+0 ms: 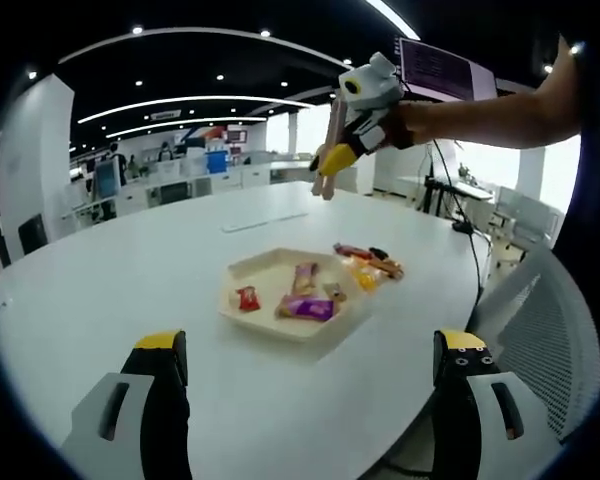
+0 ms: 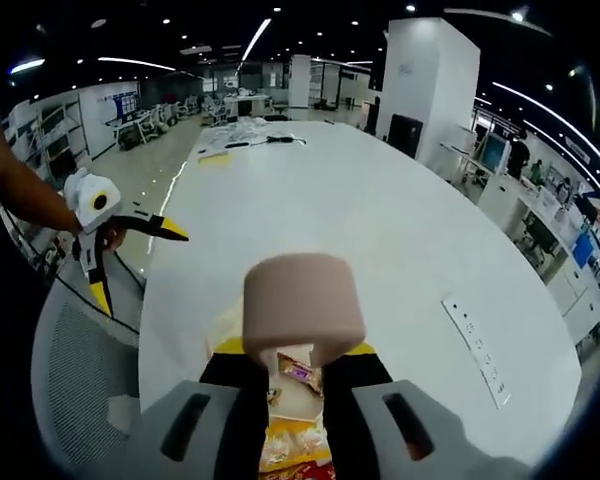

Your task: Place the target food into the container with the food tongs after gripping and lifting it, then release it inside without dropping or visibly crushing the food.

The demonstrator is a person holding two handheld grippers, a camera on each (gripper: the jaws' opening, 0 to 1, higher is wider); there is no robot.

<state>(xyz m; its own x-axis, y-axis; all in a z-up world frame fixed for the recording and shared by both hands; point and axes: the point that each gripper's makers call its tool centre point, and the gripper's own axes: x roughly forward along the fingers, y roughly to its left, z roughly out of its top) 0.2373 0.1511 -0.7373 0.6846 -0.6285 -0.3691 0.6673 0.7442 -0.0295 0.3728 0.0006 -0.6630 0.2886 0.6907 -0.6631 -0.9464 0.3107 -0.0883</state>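
Observation:
A cream tray [image 1: 242,268] on the white table [image 1: 130,270] holds several wrapped snacks, among them a purple one [image 1: 308,308] and a red one [image 1: 247,298]. More wrapped snacks [image 1: 372,266] lie in a loose pile just right of the tray. My left gripper [image 1: 310,342] stands open at the table's near edge, nothing between its jaws. High above the tray, my right gripper [image 1: 336,158] is shut on pinkish food tongs [image 1: 325,178]. In the right gripper view the tongs' rounded end [image 2: 303,308] sits between the jaws of the right gripper [image 2: 303,362], with snacks [image 2: 298,374] below.
A grey mesh chair [image 1: 540,320] stands at the table's right edge, also seen as the chair [image 2: 75,350] beside the open left gripper [image 2: 140,265]. A black cable [image 1: 472,255] runs over the table edge. A socket strip [image 2: 475,345] is set into the table [image 2: 380,220].

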